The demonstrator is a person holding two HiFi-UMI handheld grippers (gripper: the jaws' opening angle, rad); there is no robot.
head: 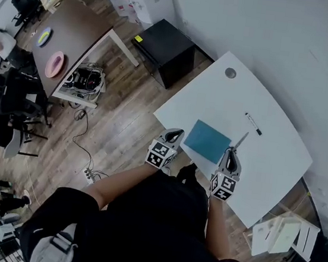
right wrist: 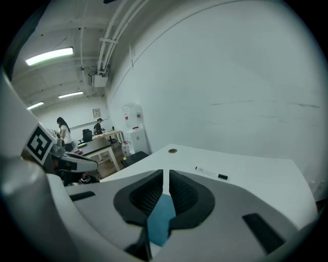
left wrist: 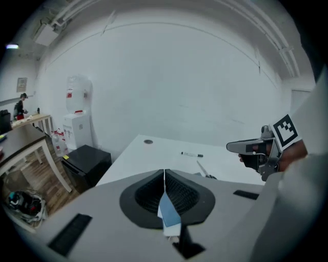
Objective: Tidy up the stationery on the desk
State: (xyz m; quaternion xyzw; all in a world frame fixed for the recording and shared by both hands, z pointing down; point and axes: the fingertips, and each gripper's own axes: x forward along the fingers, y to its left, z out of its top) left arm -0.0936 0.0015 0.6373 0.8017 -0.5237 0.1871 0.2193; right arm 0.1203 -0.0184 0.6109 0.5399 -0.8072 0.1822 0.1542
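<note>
The white worktop [head: 267, 165] fills the centre-right of the head view and carries three loose things. The largest is a teal notebook [head: 207, 140] lying flat near the near edge, between the two tools. It looks thin, light and somewhat flexible, so a pinch at one corner would probably let it droop. An edge hold, or sliding it to the rim first, seems the safer way to lift it.

Above and right of the notebook lies a white marker [head: 253, 123] with a dark cap. It is stiff, light and apt to roll, so it is best taken across its middle. Between the marker and the notebook lies a thin grey pen-like stick [head: 241, 139], too slim to identify for certain.

The left hand-held gripper [head: 175, 134] sits at the notebook's left corner with its jaws pressed together. A blue sliver shows just under their seam, but I cannot tell whether the cover is pinched. The right hand-held gripper [head: 231, 151] is at the lower right corner, its jaws a narrow slit apart with blue below them. The person's body hides the worktop's near edge.
</note>
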